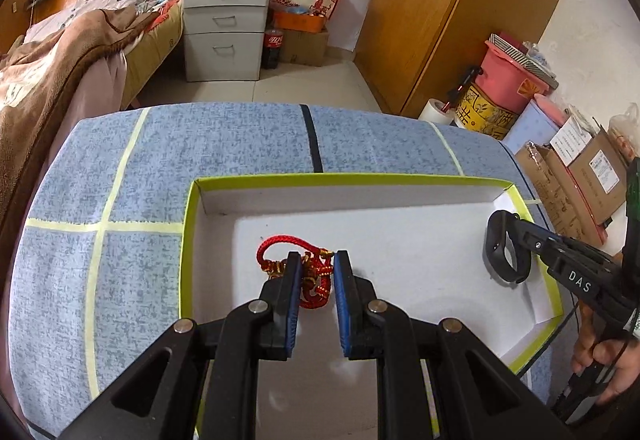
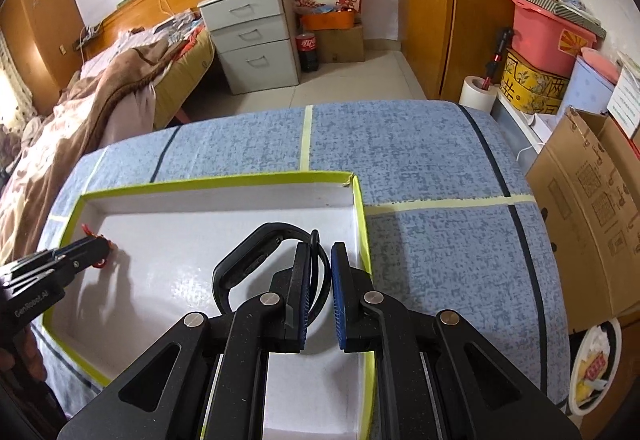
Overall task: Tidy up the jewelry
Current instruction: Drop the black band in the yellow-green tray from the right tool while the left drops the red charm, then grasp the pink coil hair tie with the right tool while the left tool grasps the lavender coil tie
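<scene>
Left gripper (image 1: 317,260) pinches knotted red cord bracelet (image 1: 310,272) (braided, gold-flecked).

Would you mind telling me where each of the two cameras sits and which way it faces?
Left wrist view: on the left gripper, looking down along its fingers at the red cord bracelet between them, over the white tray; the right gripper and a hand show at right.
Right wrist view: on the right gripper, looking down at the black wristband it grips; the left gripper shows at left.
Shared: tray, both pieces, blue tablecloth, bed, grey drawer unit.
</scene>
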A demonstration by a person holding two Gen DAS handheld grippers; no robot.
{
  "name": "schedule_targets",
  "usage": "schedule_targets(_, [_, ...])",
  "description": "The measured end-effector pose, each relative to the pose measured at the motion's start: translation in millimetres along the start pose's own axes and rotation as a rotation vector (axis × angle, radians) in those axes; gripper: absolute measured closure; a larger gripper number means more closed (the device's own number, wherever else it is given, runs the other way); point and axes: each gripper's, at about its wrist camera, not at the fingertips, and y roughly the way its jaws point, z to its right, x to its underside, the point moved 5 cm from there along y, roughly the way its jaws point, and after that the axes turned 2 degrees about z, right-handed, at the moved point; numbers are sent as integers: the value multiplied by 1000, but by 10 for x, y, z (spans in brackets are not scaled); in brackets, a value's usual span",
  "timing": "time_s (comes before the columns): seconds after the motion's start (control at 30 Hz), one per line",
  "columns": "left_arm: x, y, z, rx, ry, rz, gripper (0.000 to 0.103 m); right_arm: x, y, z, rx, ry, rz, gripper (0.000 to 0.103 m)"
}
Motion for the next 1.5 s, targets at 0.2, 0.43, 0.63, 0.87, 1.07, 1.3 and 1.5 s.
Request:
schedule_targets(0.2, [6, 33, -13, 2, -16, -13, 85, 13, 52, 3, -2, 0, -7, 92])
schedule_targets(0.43, [13, 17, 37, 9, -8, -19, 72, 14, 69, 8, -11, -12, -19, 91])
schedule_targets(0.63, [31, -151, 77, 13, -5, 7, 57, 29, -101, 10, -63, 11, 24, 76])
schedule_targets(0.87, [71, -478, 124, 19, -3, 50, 56, 81, -398, -17, -97, 23, 71, 68])
schedule_targets(1.07, [229, -822, 165, 23, 9, 93, 52, 240, -698, -48, -110, 17, 100, 68])
schedule_targets(1.3, [520, -1120, 126, -15, 1, 128, 52, 527, -1020, -32, -124, -3, 118, 68])
schedule_targets(1.5, [836, -1308, 62, -27, -25, 135, 52, 767, -1176, -15, -129, -15, 115, 68])
